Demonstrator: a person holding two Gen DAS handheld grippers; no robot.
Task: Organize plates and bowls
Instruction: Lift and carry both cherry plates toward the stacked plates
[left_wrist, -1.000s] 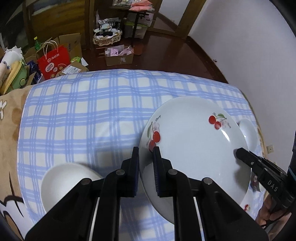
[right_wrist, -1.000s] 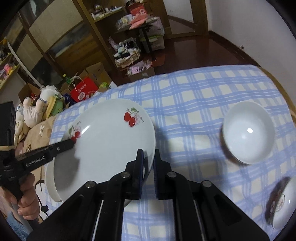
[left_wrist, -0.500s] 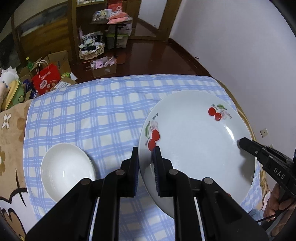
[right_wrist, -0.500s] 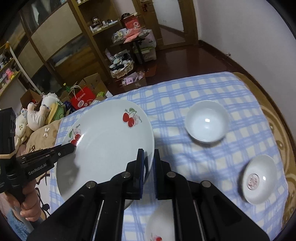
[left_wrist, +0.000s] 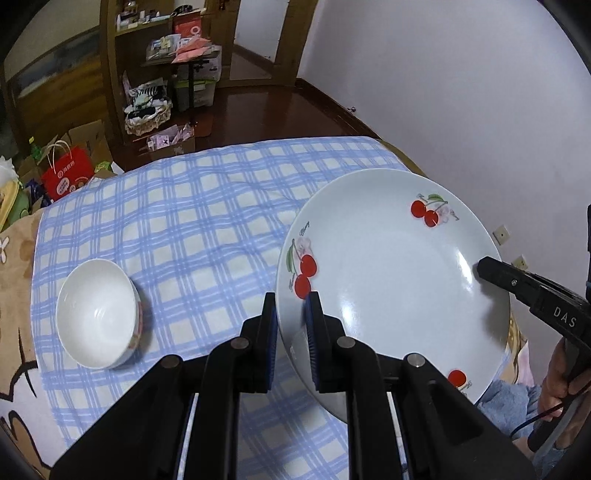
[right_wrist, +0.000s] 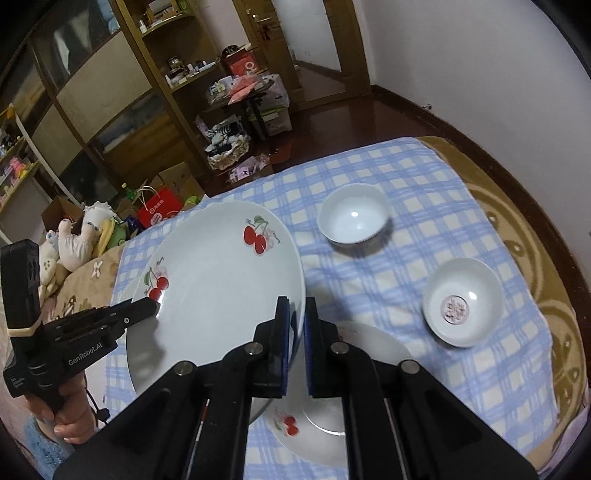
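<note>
On the left, a plain white ceramic bowl (left_wrist: 98, 314) sits upright on the blue-and-white checked cloth (left_wrist: 192, 229) that covers the table. To its right, the left gripper (left_wrist: 290, 314) has its two black fingers with blue pads closed on the near-left rim of a large round white plate printed with red cherries (left_wrist: 391, 280), which is held in the air above the cloth, tilted. Further right, the right gripper (right_wrist: 295, 317) is clamped on the opposite rim of the same plate, so both hands carry it between them. Below it in the right view lies a second white cherry-print plate (right_wrist: 332, 417), and to the right stand a deep white bowl (right_wrist: 354, 214) and a shallow white bowl with a round pink mark inside (right_wrist: 461, 301), well apart from each other. The glazed rim is thin and slick, so if the two hands drift apart or twist unevenly the plate could slip from one grip and drop onto the plate beneath, probably chipping both. The lower plate is largely hidden behind the right gripper, so its exact position is hard to judge. The pink mark is too small to read.
</note>
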